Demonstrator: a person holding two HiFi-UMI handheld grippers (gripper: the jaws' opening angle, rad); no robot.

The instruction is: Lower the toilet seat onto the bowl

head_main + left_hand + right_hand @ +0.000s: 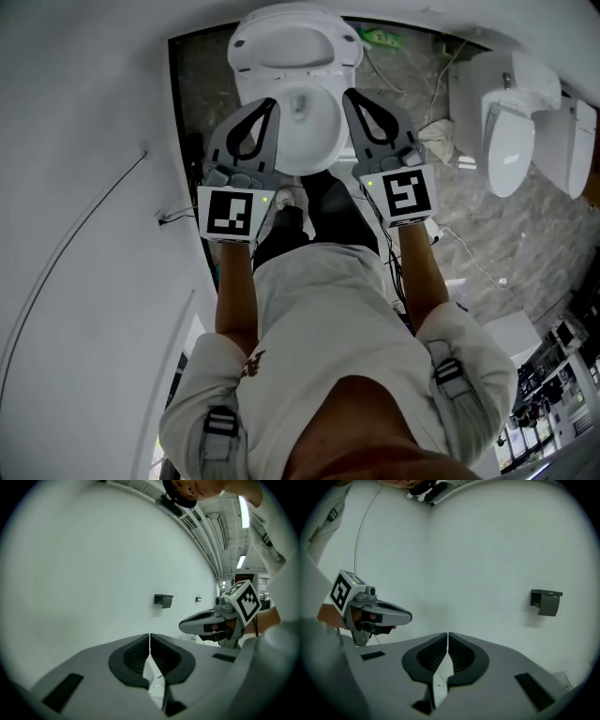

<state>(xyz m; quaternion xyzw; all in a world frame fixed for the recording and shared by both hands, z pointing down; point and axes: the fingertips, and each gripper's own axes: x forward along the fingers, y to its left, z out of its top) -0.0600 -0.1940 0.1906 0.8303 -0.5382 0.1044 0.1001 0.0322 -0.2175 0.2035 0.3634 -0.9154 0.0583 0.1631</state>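
A white toilet [298,112] stands ahead of me in the head view, its bowl [314,127] open to view. The seat [292,42] appears raised at the back, toward the wall. My left gripper [272,101] hovers over the bowl's left rim, shut and empty. Over the right rim is my right gripper [349,94], likewise shut with nothing in it. In the left gripper view the left gripper [150,634] points at a bare white wall, with the right gripper [187,626] beside it. The right gripper [448,633] faces the same wall, the left gripper [408,617] at its side.
Two more white toilets [511,141] [572,145] stand to the right on a grey marbled floor [469,216] with loose cables. A white wall [84,187] with a thin cable runs along the left. A small black fitting [163,600] [546,602] hangs on the wall ahead.
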